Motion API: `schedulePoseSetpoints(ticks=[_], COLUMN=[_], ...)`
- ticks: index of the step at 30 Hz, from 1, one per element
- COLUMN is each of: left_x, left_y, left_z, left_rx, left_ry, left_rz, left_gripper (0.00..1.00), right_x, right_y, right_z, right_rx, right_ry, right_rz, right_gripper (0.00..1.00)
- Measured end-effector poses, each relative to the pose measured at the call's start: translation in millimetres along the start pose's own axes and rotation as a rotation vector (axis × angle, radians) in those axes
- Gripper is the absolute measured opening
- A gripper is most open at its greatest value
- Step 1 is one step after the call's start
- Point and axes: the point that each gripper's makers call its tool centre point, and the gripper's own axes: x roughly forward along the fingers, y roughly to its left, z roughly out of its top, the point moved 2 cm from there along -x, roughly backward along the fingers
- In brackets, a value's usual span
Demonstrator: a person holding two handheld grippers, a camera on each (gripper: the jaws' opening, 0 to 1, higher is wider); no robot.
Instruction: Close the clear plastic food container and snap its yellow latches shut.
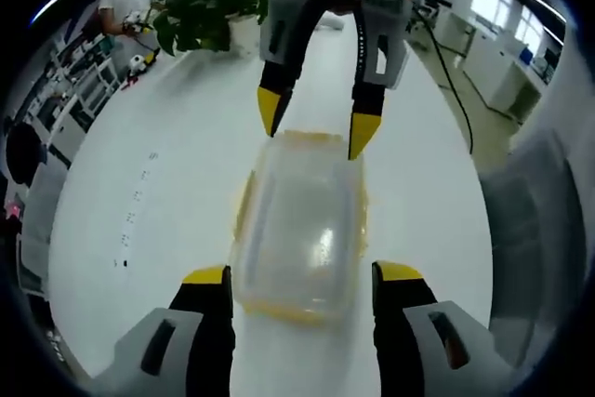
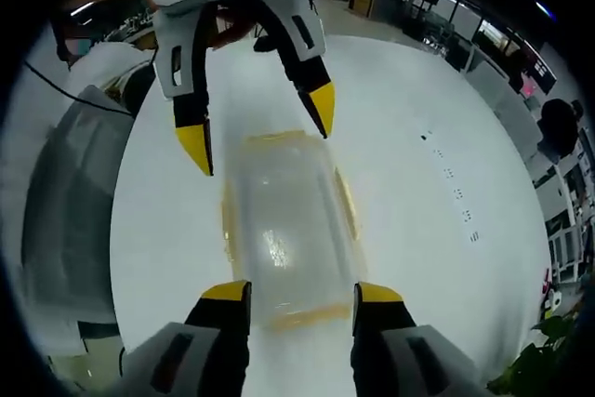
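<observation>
in the left gripper view, my left claw (image 1: 302, 281) comes up from the bottom with its two yellow-tipped jaws spread wide, one on each side of the near end of the clear plastic food container (image 1: 299, 230). the jaws sit just beside the container's corners; i cannot tell whether they touch it. the container lies flat on the white table (image 1: 139, 220), lid on, lengthwise away from me, with yellow latches (image 1: 244, 206) showing along its edges. across from me my right claw (image 1: 316, 123) reaches down from the top, jaws apart, its yellow tips at the container's far end, holding nothing. a potted plant (image 1: 209, 6) stands at the far side of the table, and a person sits beyond it on the left.

in the right gripper view, my right claw (image 2: 299, 309) rises from the bottom, jaws spread either side of the container's (image 2: 284, 230) near end, gripping nothing. the container rests on the table (image 2: 418, 230) between the two claws, a yellow latch (image 2: 347, 202) visible on its long side. my left claw (image 2: 260, 132) hangs opposite, jaws open, tips at the far end of the lid.
</observation>
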Motion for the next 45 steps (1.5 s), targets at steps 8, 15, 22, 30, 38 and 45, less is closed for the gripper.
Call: schedulePoseSetpoints(ticks=[8,15,22,30,38,45], left_x=[3.2,9.0,12.0,14.6,18.0,19.2], left_y=[3.7,0.2,1.2,2.7,-0.9,-0.6], left_z=[13.0,19.6,23.2,29.3,31.0,30.6], left_rx=[0.031,0.064,0.073,0.052,0.048,0.04], left_ry=[-0.02,-0.017,-0.031,-0.052,-0.057,-0.059], left_rz=[0.013,0.0,0.001,0.005,-0.004,0.0], left_gripper=[0.51,0.41,0.42,0.41,0.42,0.42], right_x=[6.0,12.0,17.2,18.8,20.4,22.1], right_y=[1.4,1.0,4.0,4.1,4.7,2.1], right_z=[10.1,20.2,24.5,32.5,34.6,34.1], right_rx=[-0.021,-0.028,-0.038,-0.027,-0.02,-0.025], right_ry=[-0.014,-0.028,-0.038,-0.064,-0.075,-0.076], right_rz=[0.013,0.027,0.044,0.054,0.062,0.06], right_gripper=[0.36,0.34,0.33,0.32,0.32,0.32])
